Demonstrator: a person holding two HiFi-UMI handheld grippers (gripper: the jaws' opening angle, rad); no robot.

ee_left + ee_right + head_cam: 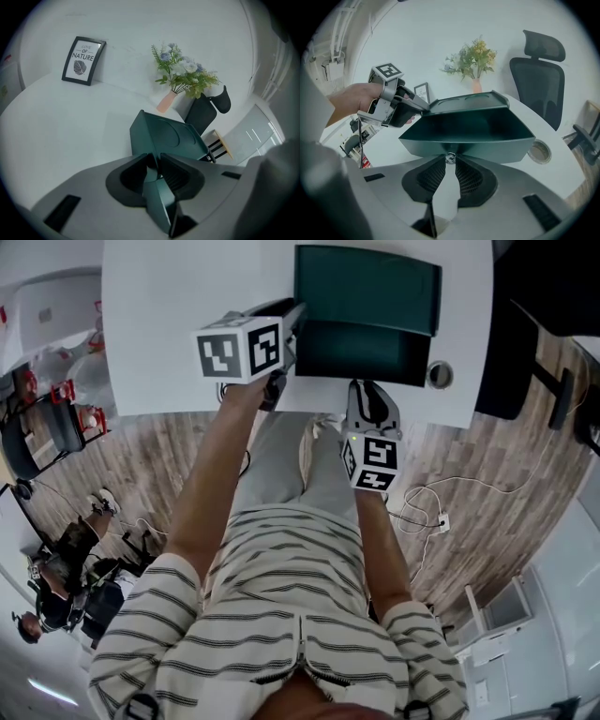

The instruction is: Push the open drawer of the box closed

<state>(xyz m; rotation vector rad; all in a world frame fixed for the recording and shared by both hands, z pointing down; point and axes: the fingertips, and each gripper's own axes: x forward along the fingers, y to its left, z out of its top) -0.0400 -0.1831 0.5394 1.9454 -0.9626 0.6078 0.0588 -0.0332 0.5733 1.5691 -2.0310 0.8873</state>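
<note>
1. The left tongs (157, 161) are clamped on the dark green box (366, 287) at its near left corner. A thin green wall runs between the two pads.
2. The right tongs (450, 162) are closed on the small silver knob (450, 158) in the middle of the drawer (466, 126) front. The knob is pinched right at the tips.
3. The drawer stands pulled out of the box toward the person, and its front is close to the near edge of the white surface (187, 315).
4. The box sits near that near edge, right of the middle.
5. A round metal-rimmed port (439, 374) is set in the surface just right of the drawer, apart from it.
6. At the far side of the surface a framed print (83, 61) leans upright, and a vase of flowers (185, 77) stands to its right.
7. A black office chair (539, 75) stands beyond the surface.
</note>
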